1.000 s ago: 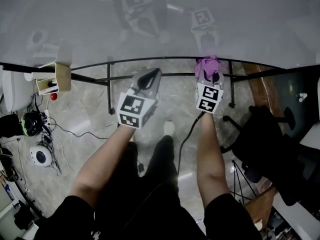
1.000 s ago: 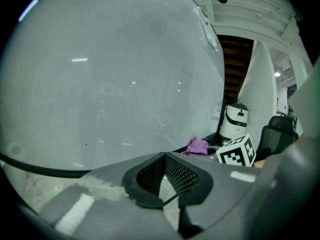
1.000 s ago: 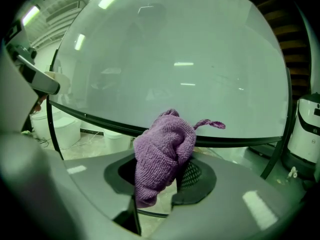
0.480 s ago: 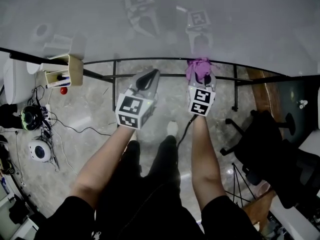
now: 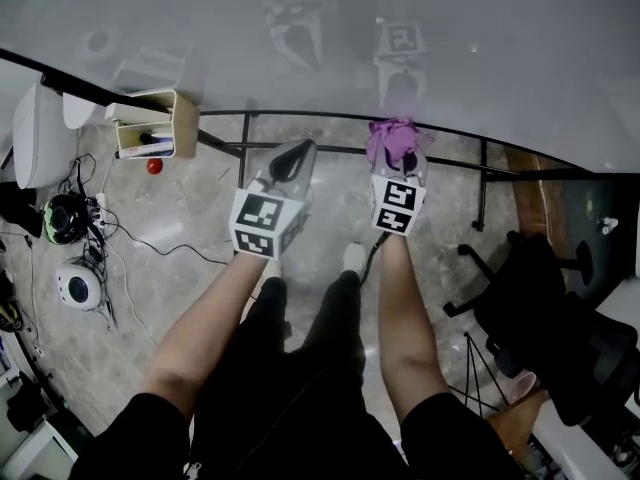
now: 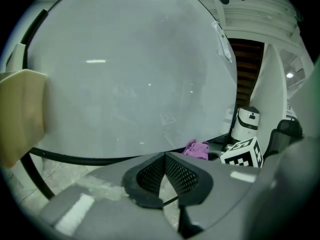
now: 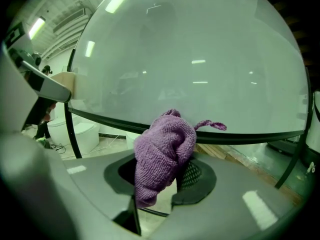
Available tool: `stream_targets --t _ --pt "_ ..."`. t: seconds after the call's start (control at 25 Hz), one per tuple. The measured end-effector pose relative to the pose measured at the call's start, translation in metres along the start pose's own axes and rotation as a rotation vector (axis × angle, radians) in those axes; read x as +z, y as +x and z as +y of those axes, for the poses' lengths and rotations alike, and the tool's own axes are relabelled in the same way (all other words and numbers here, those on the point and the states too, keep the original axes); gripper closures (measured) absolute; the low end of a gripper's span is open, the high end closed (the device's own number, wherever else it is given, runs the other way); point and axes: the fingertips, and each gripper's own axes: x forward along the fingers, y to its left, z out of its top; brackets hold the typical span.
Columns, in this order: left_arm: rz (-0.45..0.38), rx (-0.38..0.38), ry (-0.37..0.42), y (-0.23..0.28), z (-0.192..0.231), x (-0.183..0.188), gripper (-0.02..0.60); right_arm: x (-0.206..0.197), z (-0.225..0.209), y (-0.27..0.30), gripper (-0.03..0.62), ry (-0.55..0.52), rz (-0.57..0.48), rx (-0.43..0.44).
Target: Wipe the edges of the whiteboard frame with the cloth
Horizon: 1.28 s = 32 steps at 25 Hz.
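Wiping in progress along the lower edge of the whiteboard [image 5: 450,48]. The purple cloth [image 5: 393,140] sat at the black frame [image 5: 320,116], roughly midway along the bottom rail as the head view showed it. It overlapped the rail in both the head view and the right gripper view, though actual contact could not be confirmed. No mark on the rail distinguished wiped from unwiped lengths, so the task was judged part-way through the bottom edge at most. The side and top edges lay outside the views and were presumably yet to be done. The right gripper [image 5: 397,153] had its jaws clamped on the cloth, which was bunched between the meshed pads. A fold bulged up toward the board and a loose corner trailed to the right. The left gripper [image 5: 297,156] was held just beside it below the same rail, its jaws brought together with nothing between them, clear of board and cloth. A beige holder [image 5: 150,123] hung on the frame well to the left.
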Motion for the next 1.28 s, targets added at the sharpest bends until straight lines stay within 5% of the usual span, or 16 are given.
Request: stream_targets --t 0.72,1.28 --pt "-0.022 0.078 -0.062 -0.081 0.104 -0.018 0.578 0.021 0.155 0.028 0.445 -0.050 0.029 0.121" --pt "-0.029 0.045 -0.084 -0.124 0.131 -0.030 0.578 0.014 0.176 0.040 0.444 -0.149 0.100 0.087"
